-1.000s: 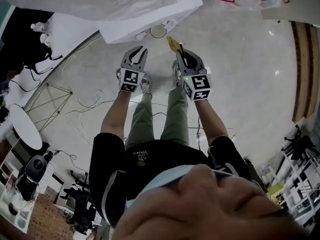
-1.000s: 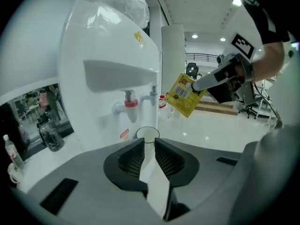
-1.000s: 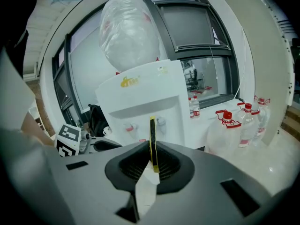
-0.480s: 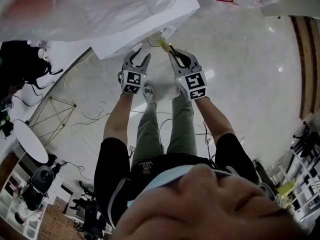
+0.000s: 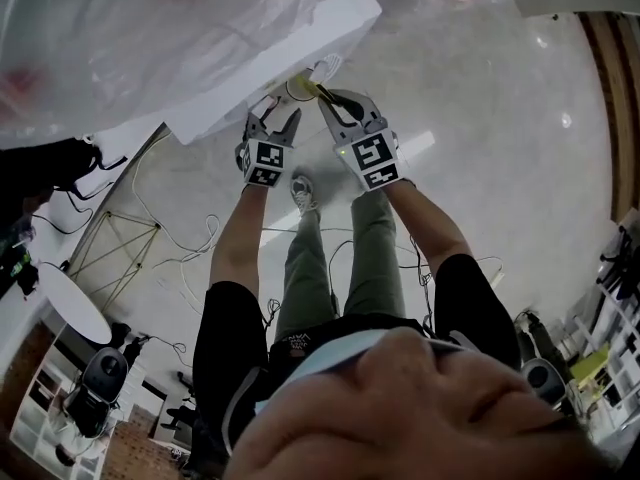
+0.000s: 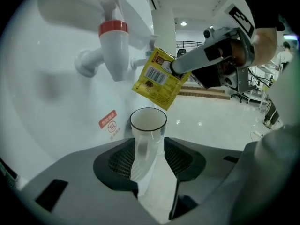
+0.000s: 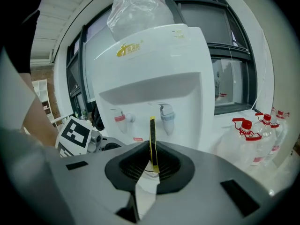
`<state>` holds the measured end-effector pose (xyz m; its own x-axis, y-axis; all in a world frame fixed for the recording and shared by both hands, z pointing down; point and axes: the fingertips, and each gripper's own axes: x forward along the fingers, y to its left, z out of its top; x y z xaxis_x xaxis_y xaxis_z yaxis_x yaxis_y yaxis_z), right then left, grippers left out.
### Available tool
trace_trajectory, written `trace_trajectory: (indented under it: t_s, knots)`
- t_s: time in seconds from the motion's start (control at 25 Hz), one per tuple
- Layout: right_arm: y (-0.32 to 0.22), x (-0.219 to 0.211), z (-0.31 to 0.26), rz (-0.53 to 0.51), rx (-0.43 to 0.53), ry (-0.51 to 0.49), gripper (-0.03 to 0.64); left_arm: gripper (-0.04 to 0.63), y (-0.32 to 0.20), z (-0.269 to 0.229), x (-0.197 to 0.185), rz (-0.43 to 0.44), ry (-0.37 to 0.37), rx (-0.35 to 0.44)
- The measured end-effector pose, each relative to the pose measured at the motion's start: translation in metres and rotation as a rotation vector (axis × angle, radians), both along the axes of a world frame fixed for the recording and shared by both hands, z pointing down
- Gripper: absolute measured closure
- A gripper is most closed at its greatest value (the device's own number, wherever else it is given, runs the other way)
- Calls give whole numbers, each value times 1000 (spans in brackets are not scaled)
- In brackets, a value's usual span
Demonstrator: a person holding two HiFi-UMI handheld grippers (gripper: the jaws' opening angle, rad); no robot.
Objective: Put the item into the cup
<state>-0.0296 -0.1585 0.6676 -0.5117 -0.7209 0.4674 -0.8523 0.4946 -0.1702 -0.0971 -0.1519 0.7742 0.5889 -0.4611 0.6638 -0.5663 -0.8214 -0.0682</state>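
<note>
A white cup (image 6: pixel 148 125) stands under the taps of a white water dispenser (image 7: pixel 150 60). My left gripper (image 6: pixel 151 158) is level with the cup. Its jaws are opening, with the cup between them and a gap on the right side. My right gripper (image 7: pixel 151 165) is shut on a yellow sachet (image 6: pixel 157 78), pinched by one edge. The sachet hangs tilted just above the cup's rim. In the head view the cup (image 5: pixel 300 88), the sachet (image 5: pixel 322 92) and both grippers, left (image 5: pixel 272 128) and right (image 5: pixel 335 103), meet at the dispenser's front.
A red-capped tap (image 6: pixel 114 46) juts out directly above and left of the cup; a blue tap (image 7: pixel 166 114) is beside it. Large water bottles with red caps (image 7: pixel 253 135) stand to the right. Cables and a folding frame (image 5: pixel 110 238) lie on the floor at left.
Both grippers have moved forward to the dispenser. The left jaws have spread from nearly shut to wide around the cup. The sachet has come over the cup.
</note>
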Motion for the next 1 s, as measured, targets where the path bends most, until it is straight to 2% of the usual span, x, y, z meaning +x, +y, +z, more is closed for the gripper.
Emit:
trace_trajectory:
  t_s: [0.28,0.44,0.6,0.72,1.0]
  knots:
    - [-12,-8,23,-70,-2,122,560,403,-5,13,8,-4,-28,-19]
    - [-12,-15,31,-99,-12,157,560,403,-8,17,7,-20,-44,-17]
    - [-14,-22,40,-133,-13,205,560,447,-13,20,4,-59,-69,-3]
    - [-16,-26,46,-161,-13,259,560,508,-17,20,2,-72,-85,3]
    - [-19,-25,57,-213,-47,365,560,512,-19,19,3,-56,-93,6]
